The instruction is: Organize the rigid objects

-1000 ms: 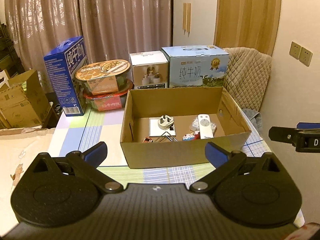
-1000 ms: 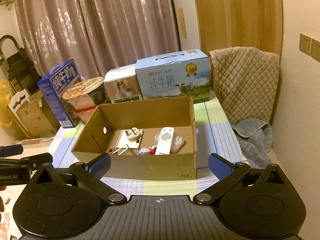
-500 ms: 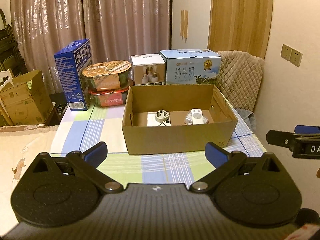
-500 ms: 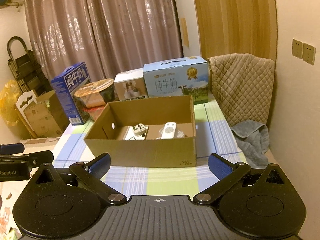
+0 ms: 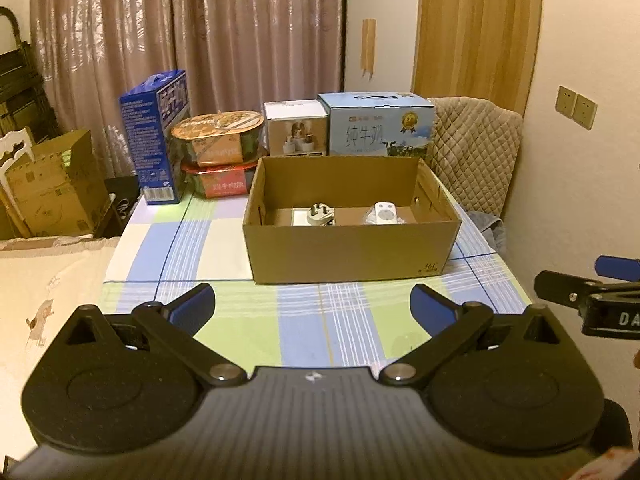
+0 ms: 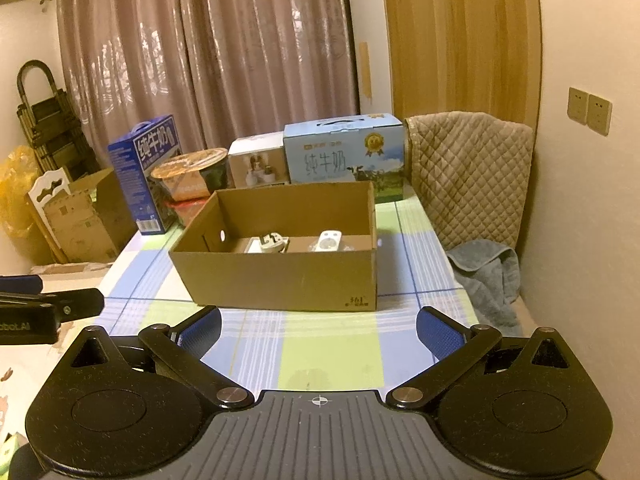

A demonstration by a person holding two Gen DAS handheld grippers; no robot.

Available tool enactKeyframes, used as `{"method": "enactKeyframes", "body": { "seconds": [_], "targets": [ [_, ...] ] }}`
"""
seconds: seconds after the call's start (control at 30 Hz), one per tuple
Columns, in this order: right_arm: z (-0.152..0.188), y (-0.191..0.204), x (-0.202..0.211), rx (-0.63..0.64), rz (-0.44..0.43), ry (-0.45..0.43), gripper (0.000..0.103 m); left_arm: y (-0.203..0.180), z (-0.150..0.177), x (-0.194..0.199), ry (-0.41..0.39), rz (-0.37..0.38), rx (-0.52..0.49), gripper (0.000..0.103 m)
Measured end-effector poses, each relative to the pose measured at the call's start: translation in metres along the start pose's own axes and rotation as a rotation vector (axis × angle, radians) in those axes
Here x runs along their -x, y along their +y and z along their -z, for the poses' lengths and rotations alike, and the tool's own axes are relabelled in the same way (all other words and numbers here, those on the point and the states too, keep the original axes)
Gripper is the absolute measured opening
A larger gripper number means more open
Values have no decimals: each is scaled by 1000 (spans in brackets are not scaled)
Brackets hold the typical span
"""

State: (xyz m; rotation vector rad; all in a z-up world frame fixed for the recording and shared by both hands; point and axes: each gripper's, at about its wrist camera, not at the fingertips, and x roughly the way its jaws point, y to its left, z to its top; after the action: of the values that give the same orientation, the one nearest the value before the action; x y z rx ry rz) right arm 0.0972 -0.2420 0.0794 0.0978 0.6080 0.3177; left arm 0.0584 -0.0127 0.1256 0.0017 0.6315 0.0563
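Cardboard box [image 5: 352, 250]: open-topped, standing on the checked tablecloth [image 5: 256, 320], ahead of both grippers and well apart from them.
Box contents: a white plug adapter [image 5: 319, 214] lies left of centre on the box floor; a white remote control [image 5: 385, 213] lies to its right, apart from it. The near wall hides the rest of the floor.
Left gripper [image 5: 313, 306]: spread wide, blue-padded fingers [image 5: 192, 307] holding nothing, hovering above the near part of the table.
Right gripper [image 6: 319, 328]: likewise spread wide and holding nothing, above the near table edge; in the left wrist view part of it shows at the right margin.
Behind the box: a dark blue milk carton [image 5: 156, 136] at the left, two stacked noodle bowls [image 5: 218, 152], a small white box [image 5: 296, 128] and a light blue milk carton [image 5: 380, 124], all in a row along the far table edge.
Right of the table: a quilted chair back [image 6: 472, 176] with a grey towel [image 6: 488, 276] lying below it.
Backdrop: brown curtains [image 6: 208, 48].
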Motion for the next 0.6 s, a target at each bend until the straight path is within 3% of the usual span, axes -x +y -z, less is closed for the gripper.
{"method": "enactKeyframes", "body": {
  "seconds": [0.6],
  "targets": [
    [15, 12, 33, 1, -18, -23, 101, 4, 28, 25, 12, -3, 40, 102]
  ]
}}
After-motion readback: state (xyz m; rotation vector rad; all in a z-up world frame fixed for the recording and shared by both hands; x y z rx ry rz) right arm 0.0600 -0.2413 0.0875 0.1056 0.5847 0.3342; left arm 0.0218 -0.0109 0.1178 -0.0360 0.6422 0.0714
